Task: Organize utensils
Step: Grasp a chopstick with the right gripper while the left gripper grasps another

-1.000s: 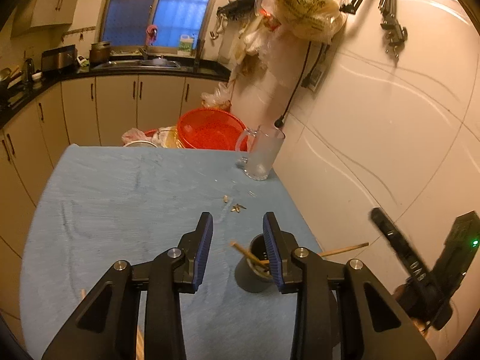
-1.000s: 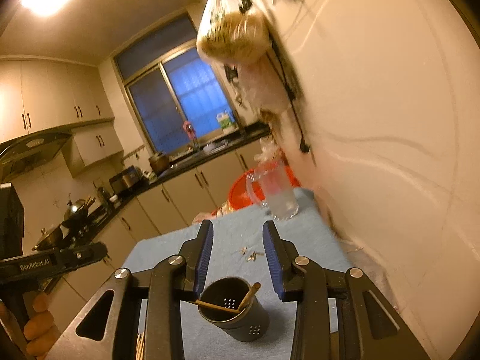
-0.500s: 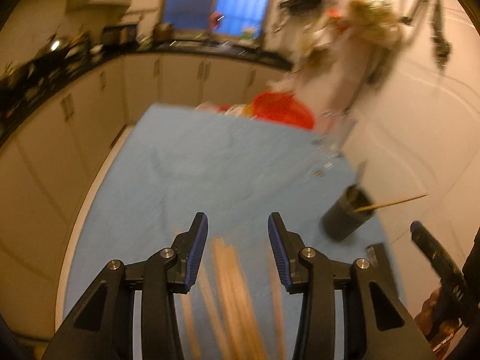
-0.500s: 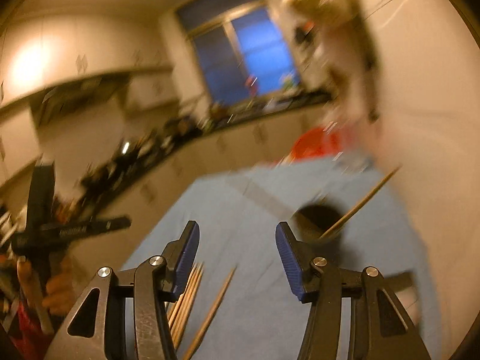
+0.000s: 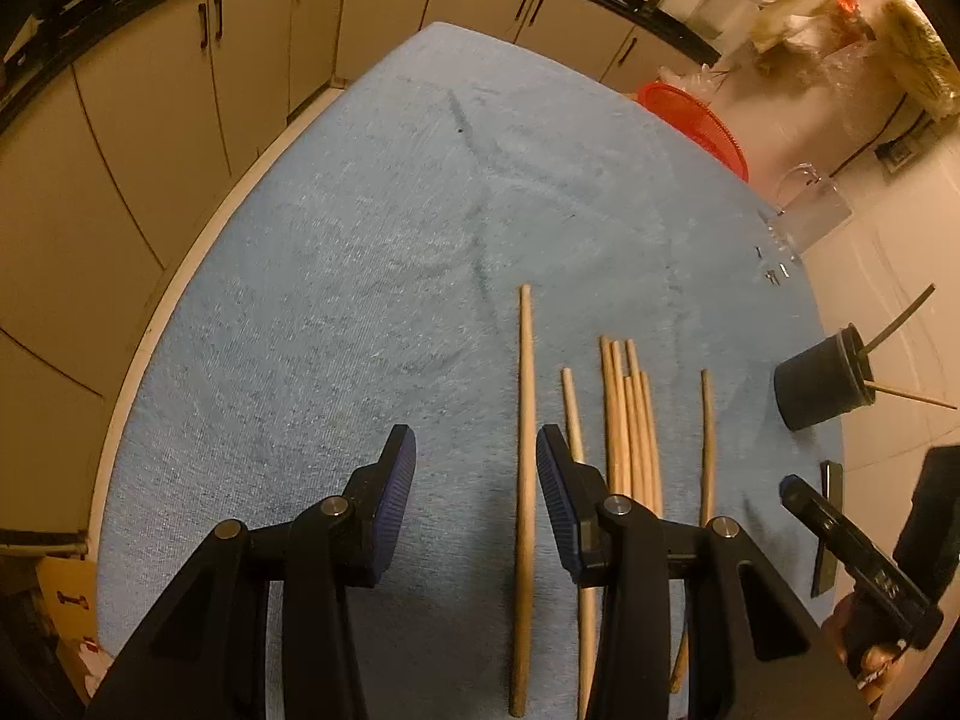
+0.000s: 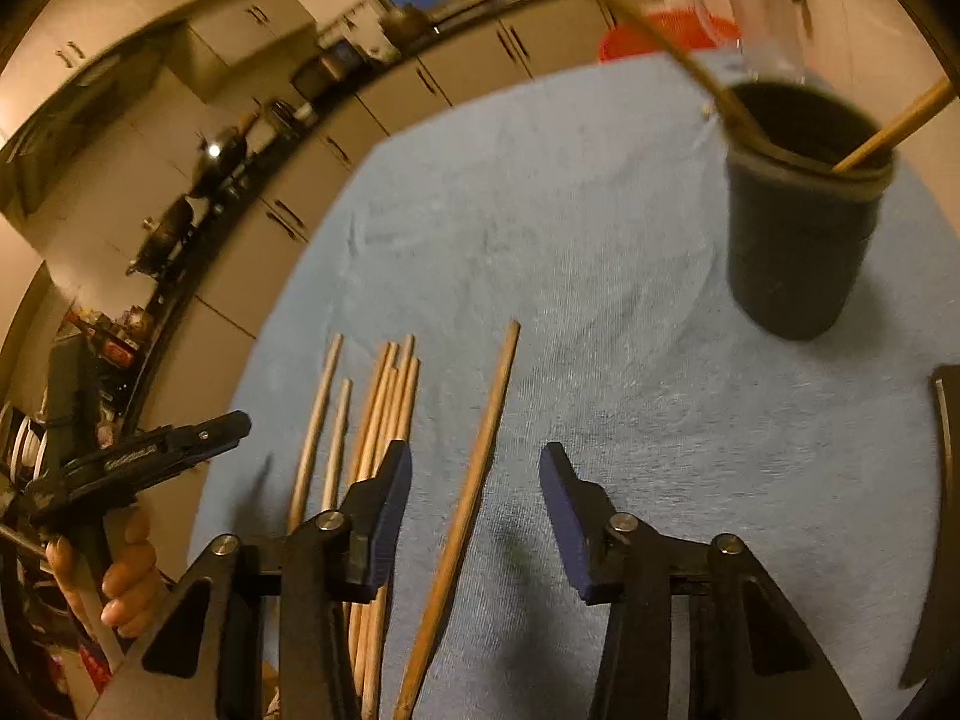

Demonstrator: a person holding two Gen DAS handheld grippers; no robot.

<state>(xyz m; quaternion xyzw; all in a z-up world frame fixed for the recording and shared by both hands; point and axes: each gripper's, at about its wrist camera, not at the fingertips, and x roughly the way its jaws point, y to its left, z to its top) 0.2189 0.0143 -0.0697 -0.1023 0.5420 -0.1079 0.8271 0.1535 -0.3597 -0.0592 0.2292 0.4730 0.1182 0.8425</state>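
Observation:
Several wooden chopsticks (image 5: 627, 420) lie side by side on the blue tablecloth (image 5: 390, 252). My left gripper (image 5: 476, 468) is open and empty just above the cloth, with the leftmost chopstick (image 5: 526, 420) lying between its fingers. My right gripper (image 6: 474, 480) is open and empty, with the rightmost chopstick (image 6: 474, 480) between its fingers. A dark holder cup (image 6: 798, 210) with two chopsticks in it stands at the right; it also shows in the left wrist view (image 5: 819, 384).
A glass mug (image 5: 810, 213) and a red colander (image 5: 699, 126) stand at the far right of the table. Small scraps (image 5: 774, 270) lie near the mug. A wall runs along the table's right side. Kitchen cabinets (image 5: 180, 90) stand beyond the left edge.
Both grippers have moved back from the holder cup and tilted down over the loose chopsticks. Both have stayed open.

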